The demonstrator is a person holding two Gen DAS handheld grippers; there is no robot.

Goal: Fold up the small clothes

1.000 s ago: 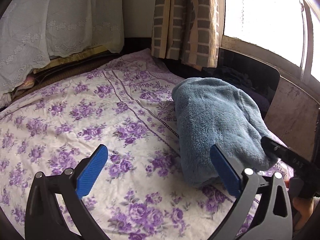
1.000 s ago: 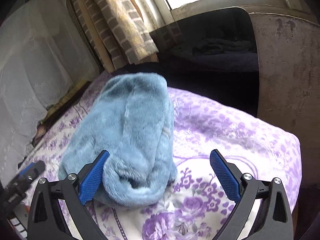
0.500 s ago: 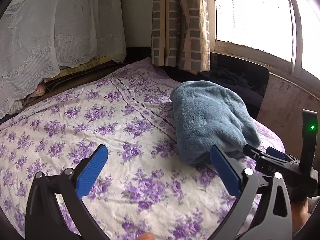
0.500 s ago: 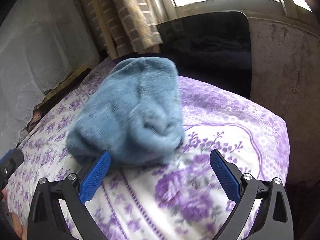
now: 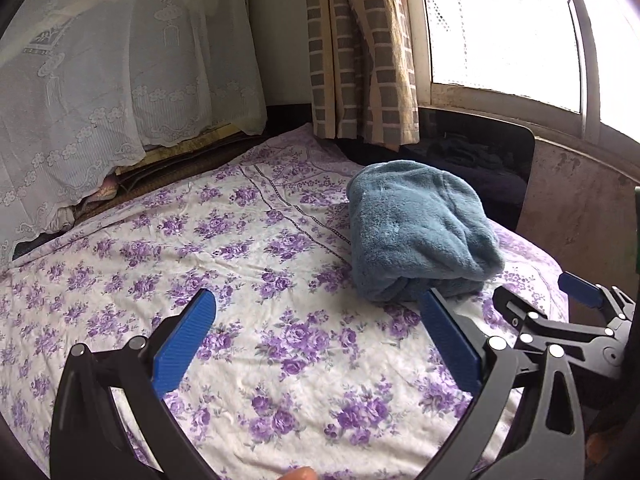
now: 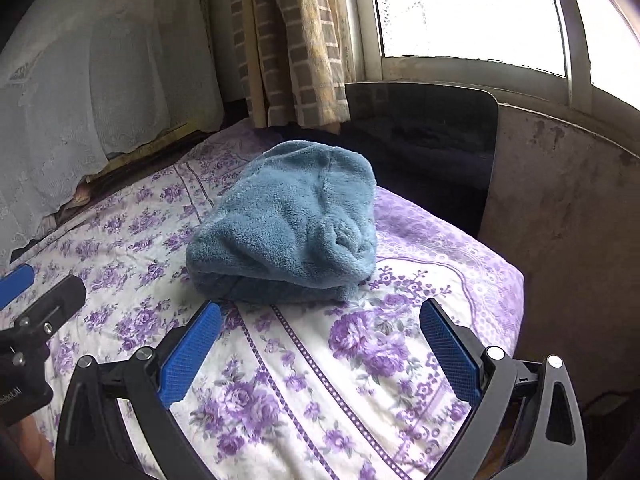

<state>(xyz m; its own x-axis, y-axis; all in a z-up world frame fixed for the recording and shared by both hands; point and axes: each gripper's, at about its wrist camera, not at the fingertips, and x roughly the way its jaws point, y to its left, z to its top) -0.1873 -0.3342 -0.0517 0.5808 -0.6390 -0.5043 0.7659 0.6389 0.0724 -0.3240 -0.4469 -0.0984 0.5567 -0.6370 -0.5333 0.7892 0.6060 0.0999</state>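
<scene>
now that both grippers have backed off, the blue fleece garment [image 6: 288, 224] lies folded.

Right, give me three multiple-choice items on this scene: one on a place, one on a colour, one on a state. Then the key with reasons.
1. Where does the garment lie?
A. on the sheet, near the corner by the window
B. on the windowsill
C. between the right gripper's fingers

2. What colour is the garment?
A. red
B. blue
C. white

3. How do the two grippers stand?
A. both shut on the garment
B. left open, right shut
C. both open, holding nothing

Key:
1 A: it rests folded on the sheet, close to the corner below the window.
2 B: its fleece is plainly blue in both views.
3 C: the left gripper and right gripper each show wide-spread fingers with only sheet between them, short of the garment.
</scene>
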